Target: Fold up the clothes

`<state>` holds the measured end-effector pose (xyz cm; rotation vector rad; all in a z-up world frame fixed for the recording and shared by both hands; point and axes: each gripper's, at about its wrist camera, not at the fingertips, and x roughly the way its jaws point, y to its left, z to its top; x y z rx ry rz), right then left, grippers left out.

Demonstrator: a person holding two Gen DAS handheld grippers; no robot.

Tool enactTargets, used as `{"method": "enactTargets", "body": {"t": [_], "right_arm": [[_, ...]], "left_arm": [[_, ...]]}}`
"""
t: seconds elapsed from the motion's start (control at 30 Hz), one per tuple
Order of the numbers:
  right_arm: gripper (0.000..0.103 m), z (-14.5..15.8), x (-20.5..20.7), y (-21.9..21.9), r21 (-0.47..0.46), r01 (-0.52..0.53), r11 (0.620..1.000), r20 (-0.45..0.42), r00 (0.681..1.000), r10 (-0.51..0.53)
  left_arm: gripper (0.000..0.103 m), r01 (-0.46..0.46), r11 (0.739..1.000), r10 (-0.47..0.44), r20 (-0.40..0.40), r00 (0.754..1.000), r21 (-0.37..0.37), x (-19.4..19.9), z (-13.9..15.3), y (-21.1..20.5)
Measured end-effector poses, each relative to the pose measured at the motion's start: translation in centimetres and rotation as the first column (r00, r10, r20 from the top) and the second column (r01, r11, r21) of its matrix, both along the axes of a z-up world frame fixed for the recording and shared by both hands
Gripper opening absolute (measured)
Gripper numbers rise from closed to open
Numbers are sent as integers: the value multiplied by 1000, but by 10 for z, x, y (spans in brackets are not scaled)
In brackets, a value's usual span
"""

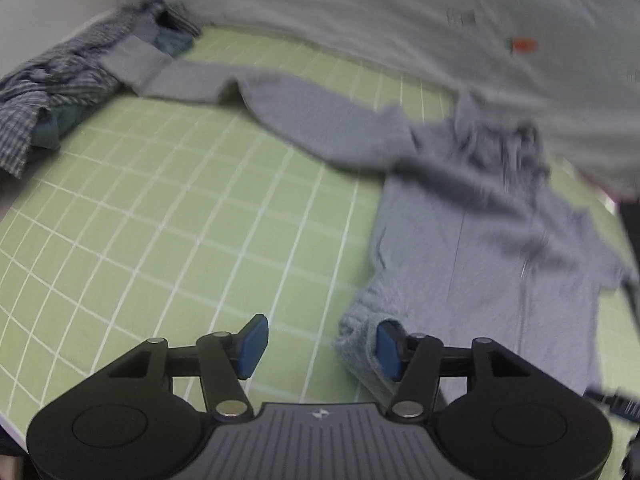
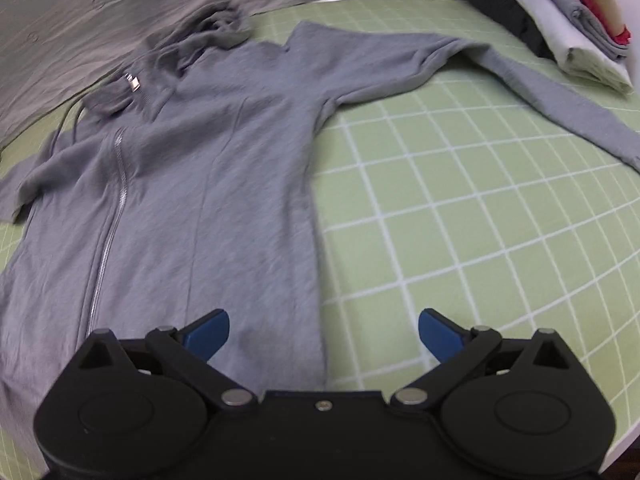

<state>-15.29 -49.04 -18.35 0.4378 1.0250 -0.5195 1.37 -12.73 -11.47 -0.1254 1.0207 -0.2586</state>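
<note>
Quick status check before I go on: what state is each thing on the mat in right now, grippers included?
Grey zip jacket: spread flat on the mat, zipped, both sleeves out to the sides, not yet folded.
Left gripper: jaws open, at the jacket's bunched hem corner.
Right gripper: jaws open, over the jacket's hem edge.
Striped shirt: crumpled in a heap.
Stack of clothes: folded.
</note>
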Motion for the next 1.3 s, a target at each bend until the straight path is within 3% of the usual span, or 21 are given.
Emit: {"method": "enactTargets", "body": {"t": [0.2, 0.57, 0.77, 1.0, 1.17, 1.3], "right_arm": [[90, 3, -8, 4, -9, 9, 1000, 13, 1000, -9], [90, 2, -14, 13, -8, 16, 1000, 5, 1000, -16], [90, 1, -12, 15, -5, 23, 1000, -1, 1000, -23], [90, -2, -8, 17, -2, 11, 1000, -11, 1000, -11], [90, -5, -3, 16, 20, 6, 1000, -12, 1000, -6], [91, -6, -1, 20, 19, -29, 999, -17, 999, 30]], "left_arm": [[64, 9, 999, -7, 55, 998, -44, -4, 11, 5], [69, -40, 992, 33, -56, 998, -120, -21, 5, 49], [74, -9, 994, 4, -48, 999, -105, -32, 13, 68], [81, -141, 978, 140, -21, 990, -151, -25, 17, 95], [81, -60, 985, 49, -71, 996, -165, -10, -6, 64], [81, 53, 991, -64, -88, 994, -119, -5, -26, 22]]}}
